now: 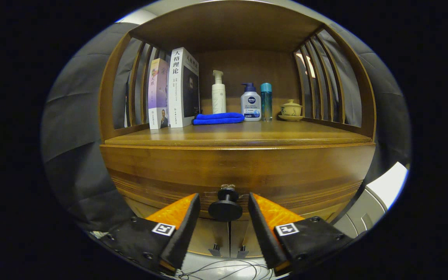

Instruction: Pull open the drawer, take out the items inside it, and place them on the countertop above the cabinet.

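A wooden cabinet fills the scene, with its drawer front [239, 175] closed below the countertop [239, 136]. A round dark knob [225, 208] sticks out of the drawer front. My gripper [224, 202] is open, and the knob sits between the two fingertips with a small gap on each side; neither finger touches it. The inside of the drawer is hidden.
On the countertop stand two books [173, 91] at the left, a folded blue cloth [218, 118], a white pump bottle [218, 93], a white-and-blue pump bottle [251, 103], a teal bottle [266, 100] and a small lidded cup on a saucer [291, 110]. Slatted sides enclose the shelf. Cabinet doors [230, 237] lie below the drawer.
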Demonstrator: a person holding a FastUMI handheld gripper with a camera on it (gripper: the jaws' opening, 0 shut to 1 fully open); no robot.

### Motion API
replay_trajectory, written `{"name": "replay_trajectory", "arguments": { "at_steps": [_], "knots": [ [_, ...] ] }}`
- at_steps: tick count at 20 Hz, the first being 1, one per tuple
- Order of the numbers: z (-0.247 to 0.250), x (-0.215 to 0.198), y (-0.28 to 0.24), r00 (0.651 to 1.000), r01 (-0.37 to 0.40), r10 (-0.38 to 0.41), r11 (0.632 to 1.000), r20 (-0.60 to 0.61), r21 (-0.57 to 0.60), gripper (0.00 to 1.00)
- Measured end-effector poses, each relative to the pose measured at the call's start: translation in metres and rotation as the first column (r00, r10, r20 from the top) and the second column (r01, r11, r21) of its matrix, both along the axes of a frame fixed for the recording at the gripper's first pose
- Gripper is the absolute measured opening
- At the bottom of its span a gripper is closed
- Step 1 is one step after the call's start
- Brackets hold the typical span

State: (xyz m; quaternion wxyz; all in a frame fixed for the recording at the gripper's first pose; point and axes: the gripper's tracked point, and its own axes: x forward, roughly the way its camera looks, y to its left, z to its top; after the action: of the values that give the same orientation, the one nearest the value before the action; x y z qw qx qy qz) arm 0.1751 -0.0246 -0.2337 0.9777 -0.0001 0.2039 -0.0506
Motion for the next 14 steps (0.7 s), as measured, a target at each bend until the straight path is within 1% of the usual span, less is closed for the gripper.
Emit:
{"name": "replay_trajectory", "arguments": {
  "at_steps": [4, 6, 8, 10, 14],
  "knots": [
    [-0.0032, 0.0008, 0.0003, 1.0, 0.003, -0.003, 1.0, -0.02, 0.004, 0.49],
    [-0.0042, 0.0012, -0.0002, 0.999, -0.007, 0.007, 1.0, -0.037, -0.005, 0.41],
    [-0.0033, 0.0014, -0.0005, 0.999, -0.004, 0.004, 1.0, -0.043, 0.008, 0.29],
    [-0.0041, 0.0006, -0.0009, 0.999, -0.011, 0.011, 1.0, -0.049, -0.008, 0.29],
    [-0.0036, -0.0006, -0.0008, 0.998, -0.003, 0.002, 1.0, -0.058, -0.009, 0.29]
  ]
}}
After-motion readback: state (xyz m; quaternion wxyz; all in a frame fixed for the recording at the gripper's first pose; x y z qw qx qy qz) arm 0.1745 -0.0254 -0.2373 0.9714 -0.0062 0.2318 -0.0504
